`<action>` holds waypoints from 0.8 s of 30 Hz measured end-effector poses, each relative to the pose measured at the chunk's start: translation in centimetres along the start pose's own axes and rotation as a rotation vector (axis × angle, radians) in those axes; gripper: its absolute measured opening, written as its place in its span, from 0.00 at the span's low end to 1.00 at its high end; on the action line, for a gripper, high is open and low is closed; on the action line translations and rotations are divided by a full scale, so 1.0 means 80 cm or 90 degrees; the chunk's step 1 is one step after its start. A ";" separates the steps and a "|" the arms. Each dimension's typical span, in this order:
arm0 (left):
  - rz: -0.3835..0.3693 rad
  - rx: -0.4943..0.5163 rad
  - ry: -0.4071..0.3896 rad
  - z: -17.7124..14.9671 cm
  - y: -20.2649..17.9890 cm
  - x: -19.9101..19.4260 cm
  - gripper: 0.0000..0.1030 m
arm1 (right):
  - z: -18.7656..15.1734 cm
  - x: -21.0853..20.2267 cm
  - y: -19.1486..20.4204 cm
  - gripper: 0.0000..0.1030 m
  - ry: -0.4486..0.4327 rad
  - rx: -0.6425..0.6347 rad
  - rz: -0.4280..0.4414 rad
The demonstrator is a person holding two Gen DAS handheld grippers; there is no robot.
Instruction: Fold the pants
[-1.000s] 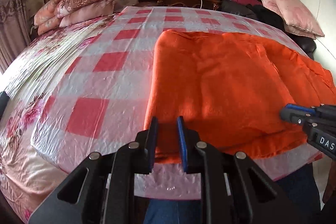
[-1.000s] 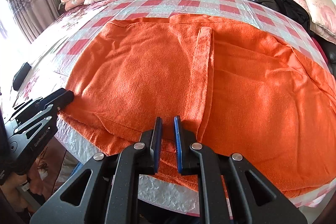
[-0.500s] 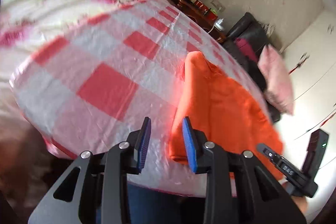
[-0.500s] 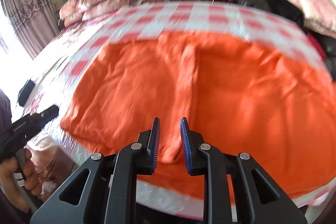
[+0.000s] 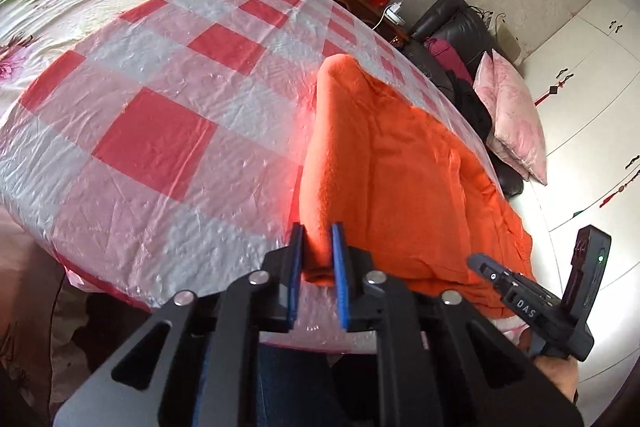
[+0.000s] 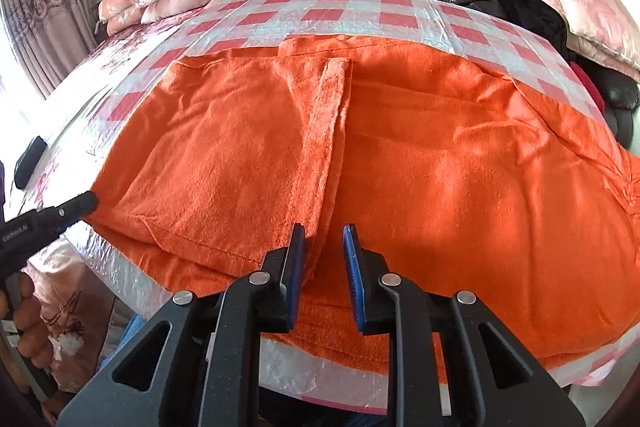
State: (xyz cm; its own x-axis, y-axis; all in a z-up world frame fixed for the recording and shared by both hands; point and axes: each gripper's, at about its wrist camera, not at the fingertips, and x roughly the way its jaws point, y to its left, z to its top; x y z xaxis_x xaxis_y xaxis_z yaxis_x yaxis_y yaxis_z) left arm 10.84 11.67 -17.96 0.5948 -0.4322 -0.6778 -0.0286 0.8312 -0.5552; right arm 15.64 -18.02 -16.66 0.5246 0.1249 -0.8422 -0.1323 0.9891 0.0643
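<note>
Lying spread across the near half of the bed, the bright orange fleece pants point(image 6: 400, 155) are resting on a crinkled red-and-white checked plastic sheet point(image 5: 168, 115), and their right end is running out of the right wrist view, so how far they extend there is not visible. The near hem is partly hidden behind both tools.

In the left wrist view the left gripper point(image 5: 317, 259) is tilting down toward the near left corner of the pants. Its blue-padded fingers point(image 5: 339, 267) have just been closing and are now pinching a raised ridge of orange cloth between them. The same tool is showing only as a dark tip at the left edge of the right wrist view, touching that corner.

The right gripper point(image 6: 324, 259) is pointing steeply down over the near hem, by a lighter folded strip of cloth. Its fingers point(image 6: 352, 267) are standing slightly apart, with orange fabric lying in the gap; whether the pads are pressing it is hard to tell. A hand point(image 5: 558, 381) holding that tool is peeking in, mostly cut off, at the lower right of the left wrist view.
</note>
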 end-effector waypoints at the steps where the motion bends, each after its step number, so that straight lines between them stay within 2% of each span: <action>1: 0.002 0.000 -0.001 0.001 0.002 -0.002 0.10 | -0.001 0.000 0.002 0.22 0.002 -0.004 0.006; 6: -0.007 -0.014 -0.005 0.009 0.013 -0.008 0.10 | -0.008 -0.005 0.019 0.22 -0.001 -0.033 0.003; 9: -0.009 -0.014 0.002 0.006 0.013 -0.005 0.11 | -0.007 -0.004 0.011 0.23 0.005 -0.014 0.014; 10: -0.011 -0.016 0.002 0.005 0.014 -0.005 0.13 | -0.006 -0.004 0.008 0.27 0.005 -0.010 0.010; 12: -0.020 -0.033 0.000 0.006 0.019 -0.006 0.32 | -0.006 -0.004 0.004 0.34 0.004 -0.006 0.004; 15: -0.022 -0.032 -0.005 0.005 0.019 -0.008 0.34 | -0.005 -0.005 -0.004 0.36 0.006 0.005 0.000; 17: -0.010 -0.029 -0.022 0.009 0.018 -0.013 0.35 | 0.000 -0.012 -0.005 0.36 -0.007 0.004 -0.023; 20: 0.039 0.029 -0.055 0.027 -0.002 -0.020 0.34 | 0.025 -0.016 -0.005 0.36 -0.030 -0.004 -0.031; 24: 0.070 0.134 -0.073 0.059 -0.048 -0.011 0.34 | 0.078 0.013 -0.010 0.36 -0.031 -0.002 0.000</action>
State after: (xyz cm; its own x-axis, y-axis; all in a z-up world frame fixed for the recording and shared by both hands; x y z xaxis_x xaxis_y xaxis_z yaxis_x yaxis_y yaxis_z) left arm 14.24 10.49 -12.94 0.6852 -0.3021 -0.6627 0.0620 0.9308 -0.3602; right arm 21.49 -18.18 -14.23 0.5655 0.1279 -0.8148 -0.1346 0.9890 0.0618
